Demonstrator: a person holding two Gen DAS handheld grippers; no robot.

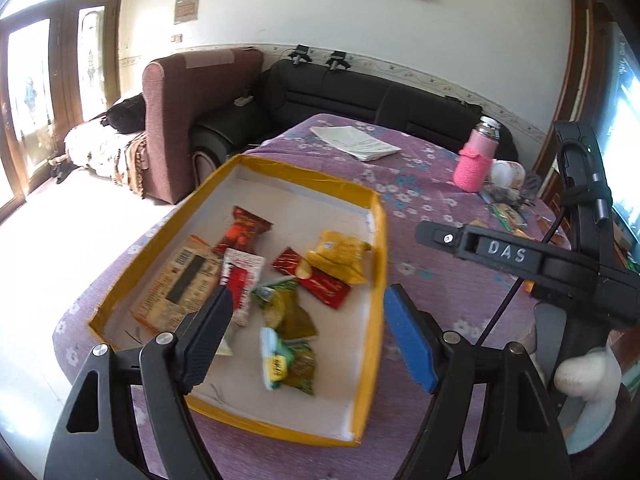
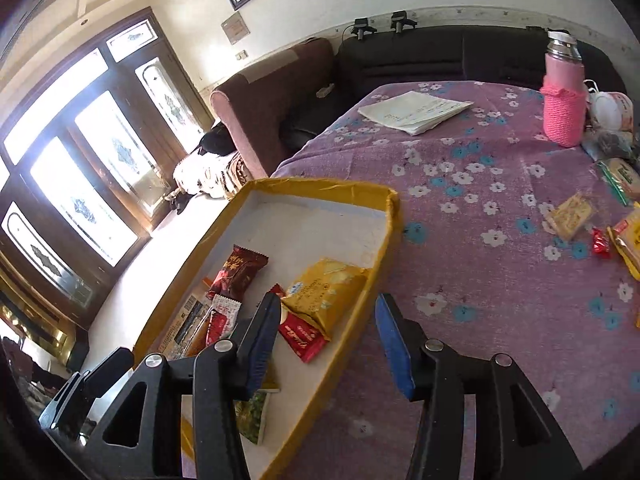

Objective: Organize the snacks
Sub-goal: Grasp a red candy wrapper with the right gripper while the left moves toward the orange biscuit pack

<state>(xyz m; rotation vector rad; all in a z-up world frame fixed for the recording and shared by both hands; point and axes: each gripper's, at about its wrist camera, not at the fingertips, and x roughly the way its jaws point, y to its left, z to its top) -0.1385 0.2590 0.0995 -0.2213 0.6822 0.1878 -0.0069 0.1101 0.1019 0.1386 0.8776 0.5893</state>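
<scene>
Both grippers hang above the yellow-rimmed tray [image 1: 376,200] with nothing in them, so a drop-off looks finished and the next fetch is due. The left gripper [image 1: 308,336] has its fingers wide apart over the tray's near half; the right gripper [image 2: 326,340] has its fingers apart too, straddling the tray's right wall with only air between them. Inside the tray lie a dark red wafer packet [image 1: 242,230], a yellow packet [image 1: 340,256], a red packet [image 1: 316,280], green sachets [image 1: 286,308] and a flat barcoded pack [image 1: 180,280]. The remaining loose snacks [image 2: 570,216] lie on the purple floral cloth [image 2: 480,280] well to the right of the tray, below the pink bottle [image 2: 564,96]. My guess: the right gripper should swing there, straddle one packet and close.
</scene>
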